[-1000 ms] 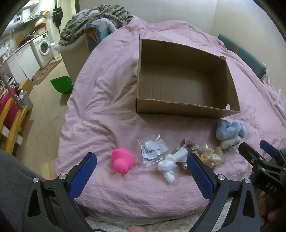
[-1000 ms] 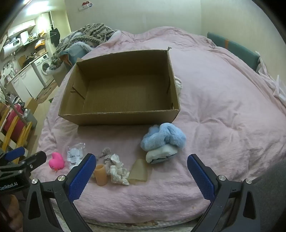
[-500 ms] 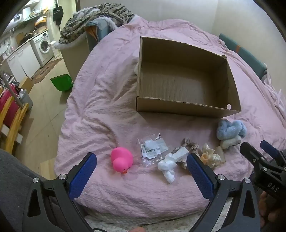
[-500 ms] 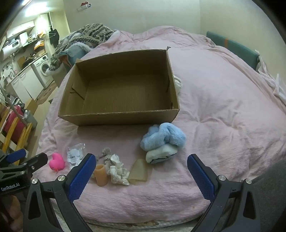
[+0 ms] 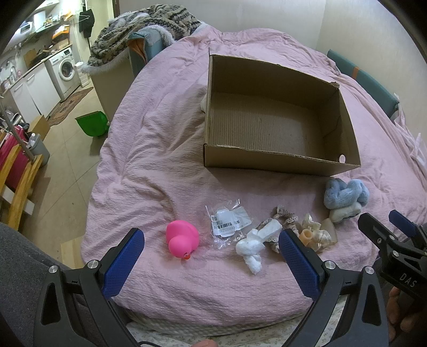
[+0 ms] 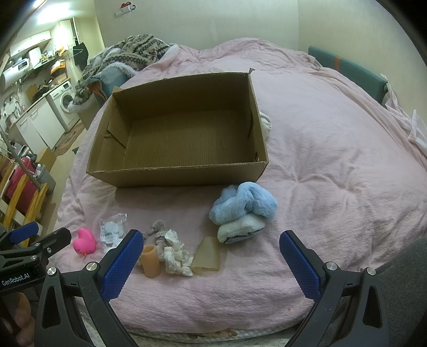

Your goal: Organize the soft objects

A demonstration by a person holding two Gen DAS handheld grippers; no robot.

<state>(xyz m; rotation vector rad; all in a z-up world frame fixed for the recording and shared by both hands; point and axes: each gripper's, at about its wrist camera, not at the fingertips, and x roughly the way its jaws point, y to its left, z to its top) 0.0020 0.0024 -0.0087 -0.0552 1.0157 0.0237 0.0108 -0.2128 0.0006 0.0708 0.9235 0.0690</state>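
Nothing is sorted yet, by the look of it: the cardboard box (image 5: pixel 277 125) sits empty at 12 o'clock on the bed, and every soft thing lies in a loose row in front of it.

Left to right in the left wrist view, that row runs from the pink rubber duck (image 5: pixel 182 238) at 7 o'clock of the box, to a clear plastic packet (image 5: pixel 228 223) just beside it, a knotted white cloth (image 5: pixel 256 247), a patterned scrunchie (image 5: pixel 284 217), and a small tan tube (image 6: pixel 150 260) touching a cream frilly scrunchie (image 6: pixel 176 256). Then come a translucent tan piece (image 6: pixel 207 256) and, at 5 o'clock of the box, the fluffy blue bundle (image 6: pixel 244 204) resting on a white one (image 6: pixel 240 231).

The left hand-held gripper (image 5: pixel 210 263) hangs spread wide and empty, low over the duck and packet; the right hand-held gripper (image 6: pixel 210 263) is likewise spread and empty, near the tube and bundles. All pieces remain to be moved, I judge.

The surface is a wrinkled pink quilt (image 5: pixel 160 165), soft and yielding. To the left are a tiled floor, a green dustpan (image 5: pixel 92 124), a washing machine (image 5: pixel 65 70) and a heap of knitted blankets (image 5: pixel 144 24).
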